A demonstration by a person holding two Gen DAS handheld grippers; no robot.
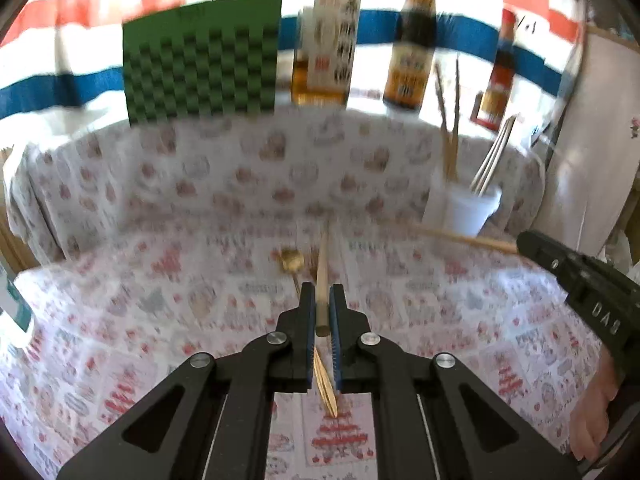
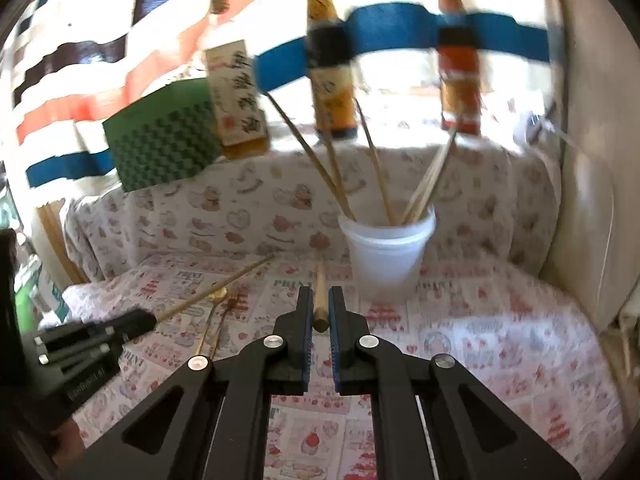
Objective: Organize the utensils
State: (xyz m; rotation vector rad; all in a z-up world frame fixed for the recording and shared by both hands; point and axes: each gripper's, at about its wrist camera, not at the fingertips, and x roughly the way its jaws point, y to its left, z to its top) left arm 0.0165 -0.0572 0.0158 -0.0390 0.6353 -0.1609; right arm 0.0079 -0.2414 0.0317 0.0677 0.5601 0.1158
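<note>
In the left wrist view my left gripper (image 1: pixel 322 292) is shut on a wooden chopstick (image 1: pixel 322 264) that points away from me above the patterned tablecloth (image 1: pixel 160 320). Below it on the cloth lie a gold spoon (image 1: pixel 291 260) and a gold fork (image 1: pixel 326 392). My right gripper (image 2: pixel 320 294) is shut on another wooden chopstick (image 2: pixel 319 280), just left of and in front of a white cup (image 2: pixel 386 256) that holds several chopsticks (image 2: pixel 332 176). Each gripper also shows in the other's view, the right gripper (image 1: pixel 524 244) and the left gripper (image 2: pixel 148 320), each with its chopstick sticking out.
A green checkered box (image 1: pixel 200 64), a carton (image 1: pixel 332 40) and sauce bottles (image 1: pixel 412 40) stand on the ledge behind the cloth-covered back wall. A white appliance (image 2: pixel 592 160) closes off the right side. A hand (image 1: pixel 592 412) shows at the lower right.
</note>
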